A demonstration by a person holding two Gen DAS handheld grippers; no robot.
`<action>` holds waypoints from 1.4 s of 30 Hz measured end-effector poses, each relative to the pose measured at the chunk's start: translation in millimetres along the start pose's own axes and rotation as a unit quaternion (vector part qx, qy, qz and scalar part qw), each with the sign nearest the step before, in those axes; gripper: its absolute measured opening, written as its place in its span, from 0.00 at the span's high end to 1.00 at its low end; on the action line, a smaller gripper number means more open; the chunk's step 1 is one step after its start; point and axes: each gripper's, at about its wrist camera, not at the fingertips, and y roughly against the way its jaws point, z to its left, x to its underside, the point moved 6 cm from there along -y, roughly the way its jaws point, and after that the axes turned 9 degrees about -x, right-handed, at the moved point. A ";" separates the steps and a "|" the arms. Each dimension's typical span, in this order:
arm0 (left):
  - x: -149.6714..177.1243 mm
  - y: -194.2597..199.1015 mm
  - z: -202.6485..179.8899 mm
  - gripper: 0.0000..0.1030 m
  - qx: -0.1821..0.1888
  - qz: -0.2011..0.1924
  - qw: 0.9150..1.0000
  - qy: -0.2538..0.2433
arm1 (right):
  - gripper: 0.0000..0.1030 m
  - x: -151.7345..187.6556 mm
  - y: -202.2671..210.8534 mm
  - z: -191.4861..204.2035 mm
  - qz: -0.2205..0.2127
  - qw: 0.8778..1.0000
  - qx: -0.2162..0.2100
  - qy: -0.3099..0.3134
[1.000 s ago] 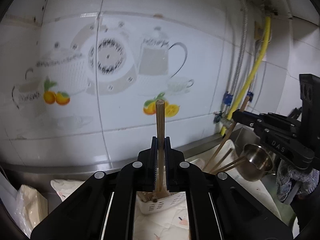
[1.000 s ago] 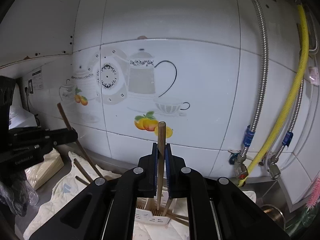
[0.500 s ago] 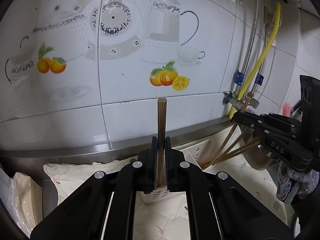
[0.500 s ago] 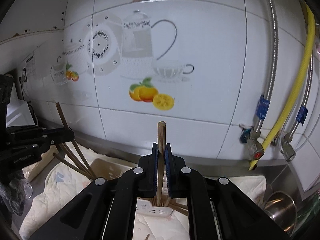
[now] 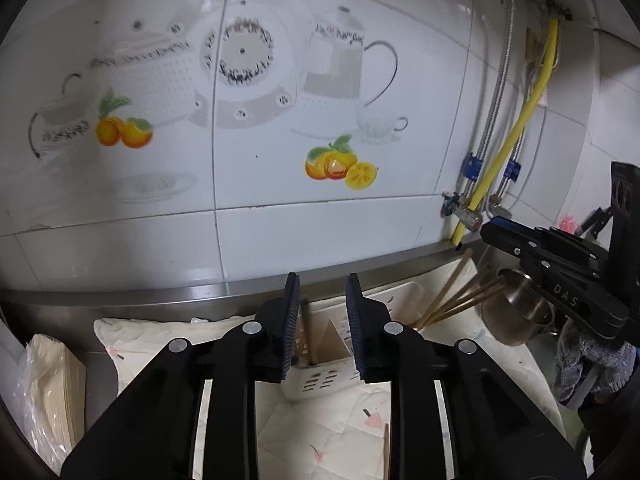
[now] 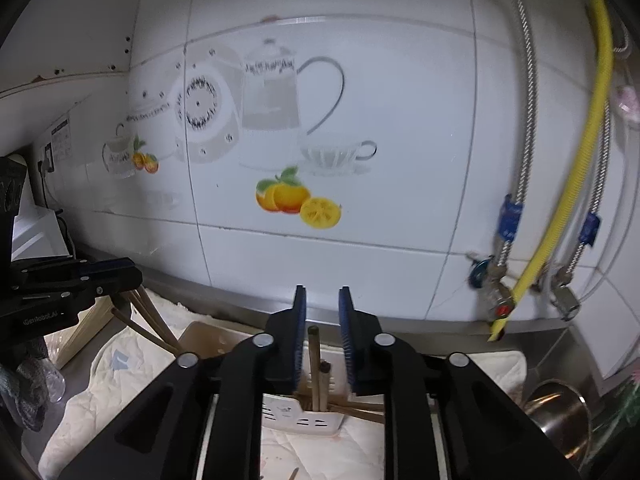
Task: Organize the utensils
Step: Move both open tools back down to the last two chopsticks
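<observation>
While both jaws were opening, the left gripper (image 5: 322, 300) held nothing: one dark chopstick (image 5: 307, 330) stood loose in the gap, touching neither ribbed blue pad. The right gripper (image 6: 322, 312) was also slightly apart, and a pale wooden chopstick (image 6: 315, 360) stood free between its pads, with a darker tip just beside it. Both sticks stood nearly upright in the holder (image 6: 300, 420), a white plastic box with slots in its wall, just below the fingers. More chopsticks (image 5: 452, 300) leaned out of the holder to one side. The holder rested on a cream quilted cloth (image 5: 160, 344) with small prints. A shiny steel pot (image 5: 516, 312) lay near the right gripper.
</observation>
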 end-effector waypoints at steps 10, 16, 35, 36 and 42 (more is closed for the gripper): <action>39.9 53.0 1.5 0.59 -0.002 -0.020 1.000 0.007 | 0.71 37.9 53.2 34.0 -0.018 1.000 -0.001 0.012; 86.2 69.7 3.5 0.53 0.002 -0.005 1.000 0.018 | 0.70 100.5 64.7 57.5 0.015 1.000 -0.007 0.005; 204.9 74.3 22.7 0.50 -0.008 0.066 0.996 0.067 | 0.74 290.9 65.0 90.4 0.143 0.982 -0.020 -0.121; 207.5 74.2 23.4 0.50 -0.009 0.069 0.995 0.067 | 0.76 295.7 64.3 91.0 0.148 0.981 -0.022 -0.126; 221.6 75.4 27.6 0.50 -0.012 0.078 0.994 0.075 | 0.82 313.2 61.5 97.5 0.161 0.977 -0.024 -0.135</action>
